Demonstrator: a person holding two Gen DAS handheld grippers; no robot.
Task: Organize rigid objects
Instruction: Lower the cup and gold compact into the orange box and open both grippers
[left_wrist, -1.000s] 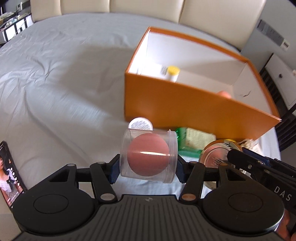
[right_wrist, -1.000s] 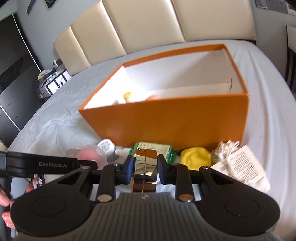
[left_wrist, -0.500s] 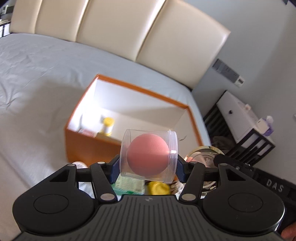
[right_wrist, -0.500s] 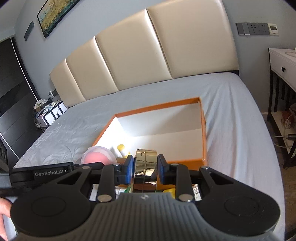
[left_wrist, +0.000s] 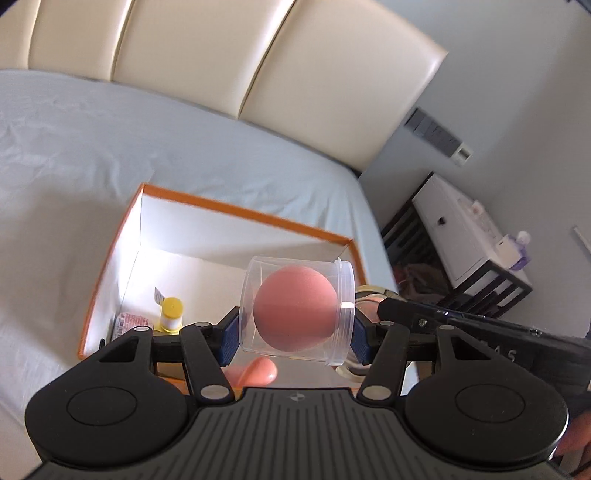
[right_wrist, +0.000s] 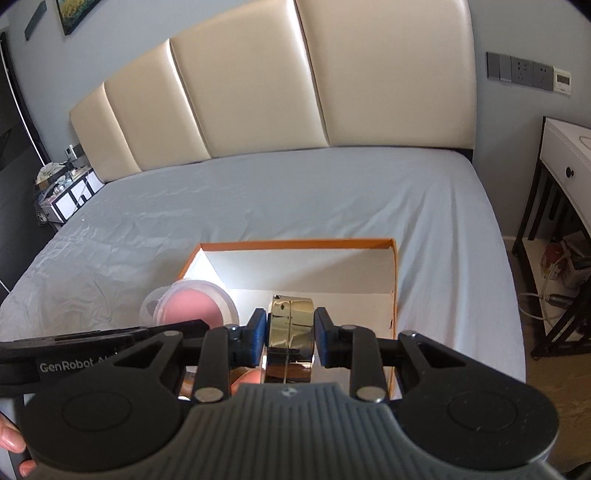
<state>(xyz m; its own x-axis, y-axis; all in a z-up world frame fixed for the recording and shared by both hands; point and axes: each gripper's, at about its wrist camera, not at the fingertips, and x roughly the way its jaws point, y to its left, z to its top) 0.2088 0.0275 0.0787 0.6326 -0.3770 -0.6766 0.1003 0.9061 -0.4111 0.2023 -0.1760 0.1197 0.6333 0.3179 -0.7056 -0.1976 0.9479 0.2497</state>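
Observation:
My left gripper (left_wrist: 293, 338) is shut on a clear plastic jar (left_wrist: 295, 314) with a pink sponge ball inside, held above the open orange box (left_wrist: 107, 258). My right gripper (right_wrist: 290, 334) is shut on a shiny gold tin (right_wrist: 290, 339), also held over the orange box (right_wrist: 295, 243). The clear jar also shows in the right wrist view (right_wrist: 188, 302), to the left of the gold tin. Inside the box lie a yellow-capped bottle (left_wrist: 171, 314) and a pink rounded object (left_wrist: 258, 371).
The box sits on a grey-sheeted bed (right_wrist: 258, 199) with a cream padded headboard (right_wrist: 258, 92). A white nightstand (left_wrist: 461, 229) stands right of the bed. A dark shelf with clutter (right_wrist: 62, 192) stands at its left.
Both grippers have risen from the bed with their objects and moved forward over the box. The loose items in front of the box have dropped out of view.

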